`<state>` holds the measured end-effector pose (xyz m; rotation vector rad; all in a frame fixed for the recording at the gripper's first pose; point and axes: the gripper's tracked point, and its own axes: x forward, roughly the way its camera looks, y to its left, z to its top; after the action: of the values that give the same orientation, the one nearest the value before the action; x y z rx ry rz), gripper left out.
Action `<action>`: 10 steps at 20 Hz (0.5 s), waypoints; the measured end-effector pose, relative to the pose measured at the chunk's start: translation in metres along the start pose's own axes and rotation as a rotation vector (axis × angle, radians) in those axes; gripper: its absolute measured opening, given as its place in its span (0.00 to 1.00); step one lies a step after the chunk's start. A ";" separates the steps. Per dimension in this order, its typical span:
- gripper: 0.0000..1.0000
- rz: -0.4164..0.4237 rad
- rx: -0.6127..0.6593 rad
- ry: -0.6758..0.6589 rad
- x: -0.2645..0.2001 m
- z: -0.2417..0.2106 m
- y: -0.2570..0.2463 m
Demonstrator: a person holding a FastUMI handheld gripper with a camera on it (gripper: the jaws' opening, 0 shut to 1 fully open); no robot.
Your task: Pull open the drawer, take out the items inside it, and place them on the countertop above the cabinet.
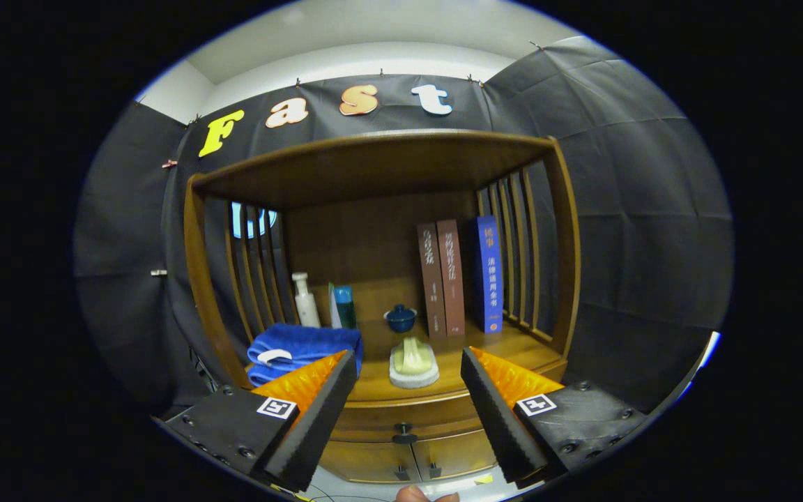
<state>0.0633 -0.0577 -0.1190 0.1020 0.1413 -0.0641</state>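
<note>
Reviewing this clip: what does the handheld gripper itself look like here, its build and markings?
The gripper has two wedge-shaped fingers with ribbed, saw-toothed inner faces and faceted outer shells. Each sits on a dark bolted mount carrying a small square black-and-white fiducial tag. Its jaws stand open.

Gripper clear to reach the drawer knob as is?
Probably yes. The gripper is open, the drawer knob sits between its fingers just ahead, and nothing stands in front of it.

black cloth wall [652, 209] | white ceiling [373, 28] (lit) | wood shelf unit [373, 164]
</note>
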 end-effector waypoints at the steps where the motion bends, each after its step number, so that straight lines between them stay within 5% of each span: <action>1: 0.99 -0.010 -0.010 -0.003 -0.004 0.013 0.000; 10: 0.99 0.023 -0.065 -0.116 -0.046 0.107 0.031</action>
<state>0.0349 -0.0357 -0.0045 0.0345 0.0263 -0.0420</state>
